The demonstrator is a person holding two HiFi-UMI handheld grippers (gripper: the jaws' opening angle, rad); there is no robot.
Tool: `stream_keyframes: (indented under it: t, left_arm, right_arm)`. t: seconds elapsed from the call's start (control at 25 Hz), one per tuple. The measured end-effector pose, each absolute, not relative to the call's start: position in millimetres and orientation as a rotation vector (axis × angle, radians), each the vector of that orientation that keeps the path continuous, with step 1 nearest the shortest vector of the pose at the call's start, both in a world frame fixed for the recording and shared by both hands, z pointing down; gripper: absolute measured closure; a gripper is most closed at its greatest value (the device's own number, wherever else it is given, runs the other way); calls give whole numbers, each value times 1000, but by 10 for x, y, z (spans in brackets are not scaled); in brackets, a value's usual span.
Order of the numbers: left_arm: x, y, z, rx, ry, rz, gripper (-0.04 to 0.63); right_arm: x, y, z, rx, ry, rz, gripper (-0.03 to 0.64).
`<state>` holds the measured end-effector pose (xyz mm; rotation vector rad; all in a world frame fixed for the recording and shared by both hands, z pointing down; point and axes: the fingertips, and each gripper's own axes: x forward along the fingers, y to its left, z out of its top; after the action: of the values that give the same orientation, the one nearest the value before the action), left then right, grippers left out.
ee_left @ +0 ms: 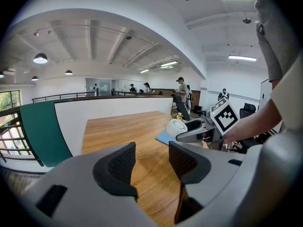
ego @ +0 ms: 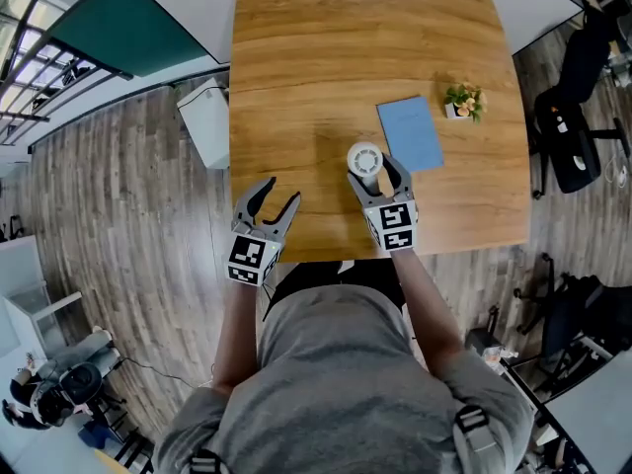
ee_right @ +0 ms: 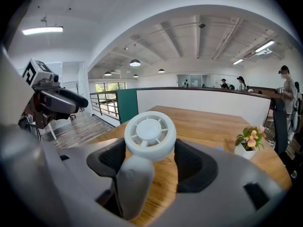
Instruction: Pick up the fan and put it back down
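Note:
A small white handheld fan [ego: 363, 158] with a round grille head and a stubby handle sits between the jaws of my right gripper [ego: 376, 172], over the near middle of the wooden table [ego: 296, 67]. In the right gripper view the fan [ee_right: 149, 135] has its head pressed between both dark pads [ee_right: 112, 159], and its handle hangs toward the camera. My right gripper [ee_right: 150, 151] is shut on it. The left gripper [ego: 268, 203] hovers open at the table's near left edge, its jaws [ee_left: 152, 159] holding nothing. The fan [ee_left: 176, 126] shows off to the right in the left gripper view.
A blue notebook [ego: 410, 132] lies just beyond the fan, and a small potted plant [ego: 462, 100] stands farther right. A white box [ego: 207, 121] sits on the floor by the table's left side. Black office chairs [ego: 568, 131] stand to the right.

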<state>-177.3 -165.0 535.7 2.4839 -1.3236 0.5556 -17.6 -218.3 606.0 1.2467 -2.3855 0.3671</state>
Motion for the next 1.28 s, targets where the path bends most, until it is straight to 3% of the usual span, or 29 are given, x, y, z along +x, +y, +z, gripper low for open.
stream_keyframes:
  t: [1.28]
  left_arm:
    - [-1658,-1426,6196,2324,-1280,652,360]
  right_arm:
    - [-250,-1999,7488,1000,-2244,554,282]
